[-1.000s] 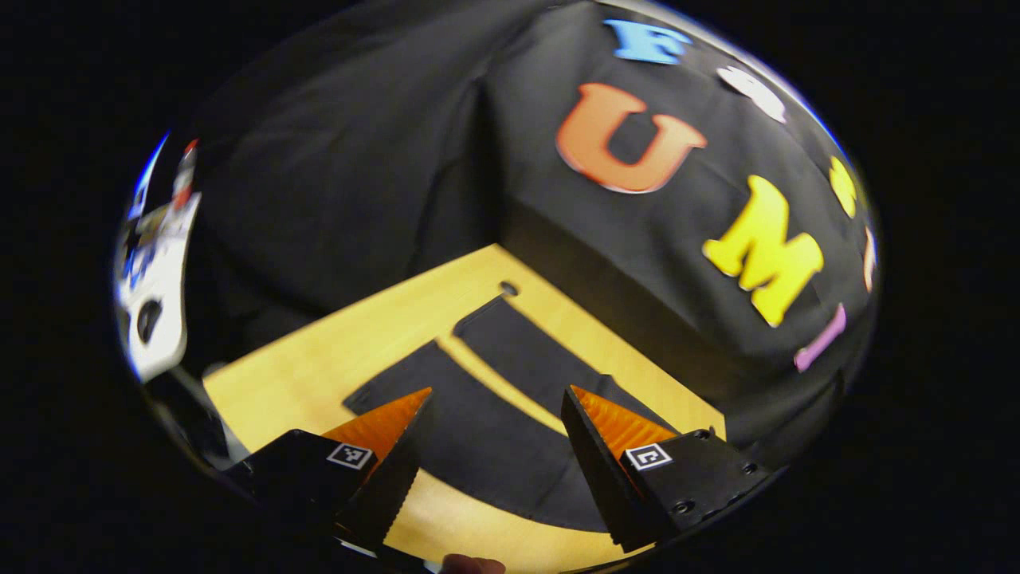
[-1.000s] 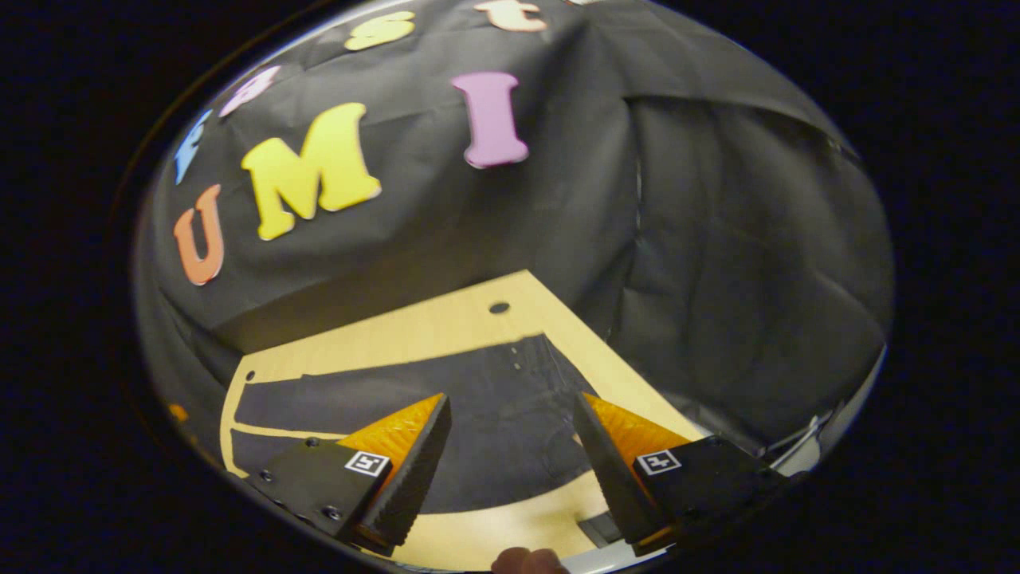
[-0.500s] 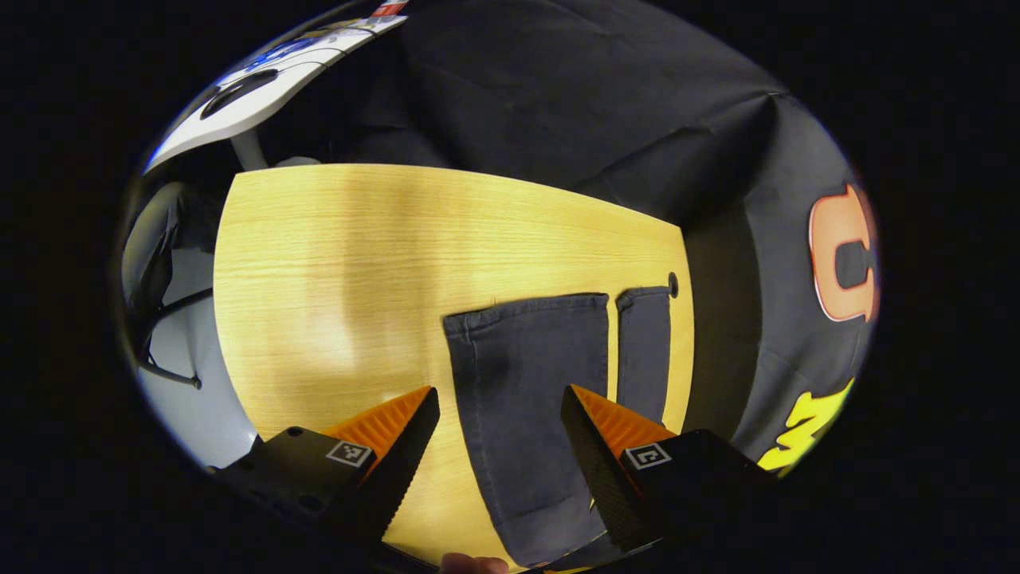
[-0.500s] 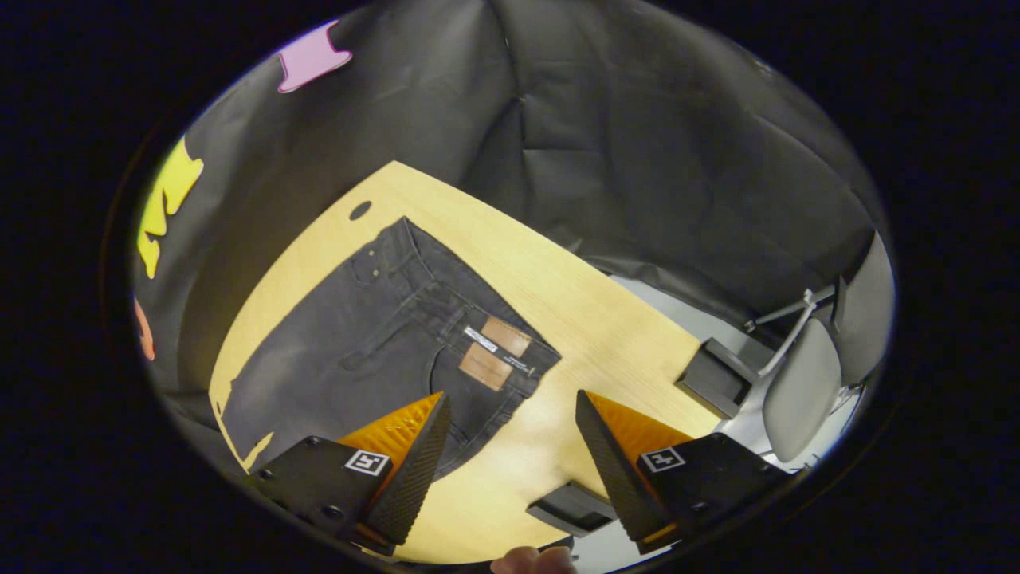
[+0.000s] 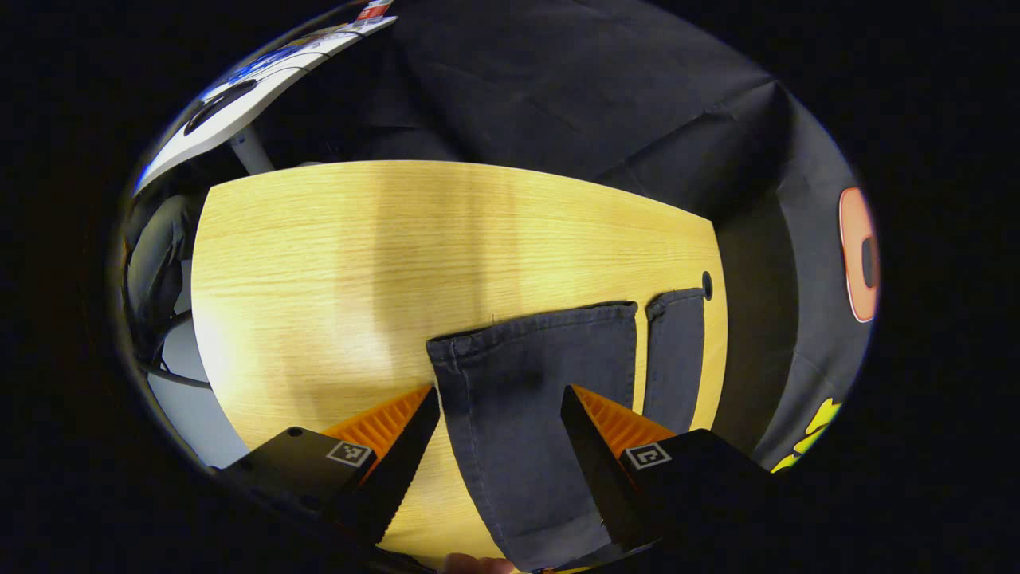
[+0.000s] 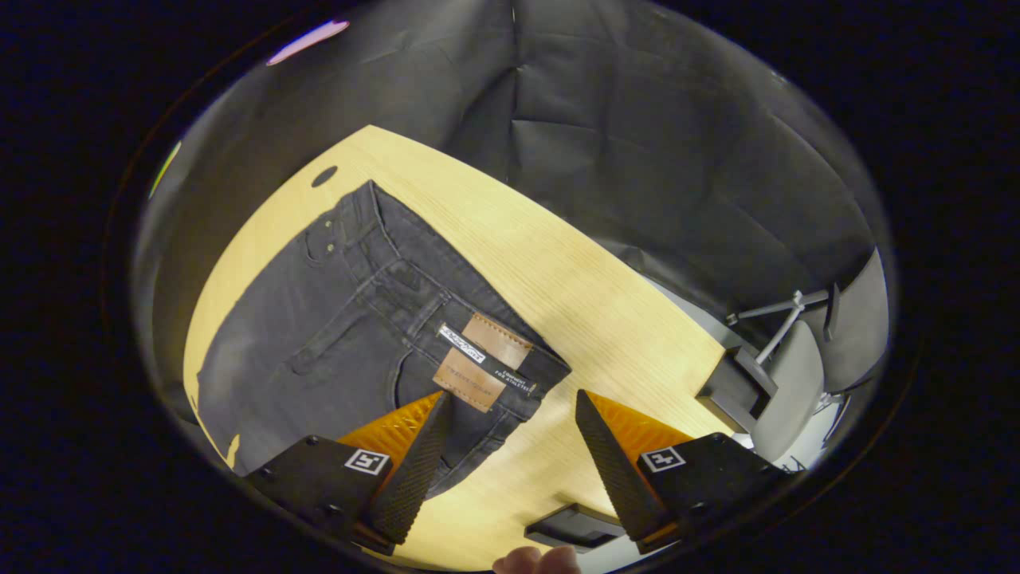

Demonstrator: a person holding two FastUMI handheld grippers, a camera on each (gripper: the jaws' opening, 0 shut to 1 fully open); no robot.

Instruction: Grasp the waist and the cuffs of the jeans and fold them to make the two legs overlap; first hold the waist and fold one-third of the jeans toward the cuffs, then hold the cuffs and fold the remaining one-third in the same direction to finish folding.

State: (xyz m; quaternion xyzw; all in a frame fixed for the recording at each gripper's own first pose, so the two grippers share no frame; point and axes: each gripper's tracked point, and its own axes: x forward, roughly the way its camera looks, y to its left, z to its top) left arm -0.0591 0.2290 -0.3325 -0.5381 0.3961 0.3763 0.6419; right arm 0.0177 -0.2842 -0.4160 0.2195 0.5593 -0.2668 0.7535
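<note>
Left gripper (image 5: 498, 410): jaws spread wide, nothing between the orange-faced fingers (image 5: 394, 418); held above the table, not touching the cloth. Directly ahead and below, framed in the gap: the near leg of the jeans (image 5: 526, 399), dark denim, flat on the wooden table (image 5: 358, 239), its cuff (image 5: 530, 328) just beyond the fingertips. Second leg's cuff (image 5: 676, 301) lies just beside it to the right, a thin strip of table between the two, near a small round hole (image 5: 707, 285) in the tabletop.

Right gripper (image 6: 510, 422): jaws likewise spread, gripping nothing; raised over the table (image 6: 558, 271). The jeans' waist end (image 6: 382, 319) lies ahead and to the left, the waistband (image 6: 470, 307) running diagonally; its near corner with a tan leather patch (image 6: 482, 360) sits just past the left fingertip. Bare wood shows between the fingers.

Surroundings: black cloth wall (image 6: 637, 135) behind the table; a grey chair (image 6: 805, 375) off the table's far right edge; a fingertip (image 6: 538, 560) at the bottom edge of the right gripper view.
</note>
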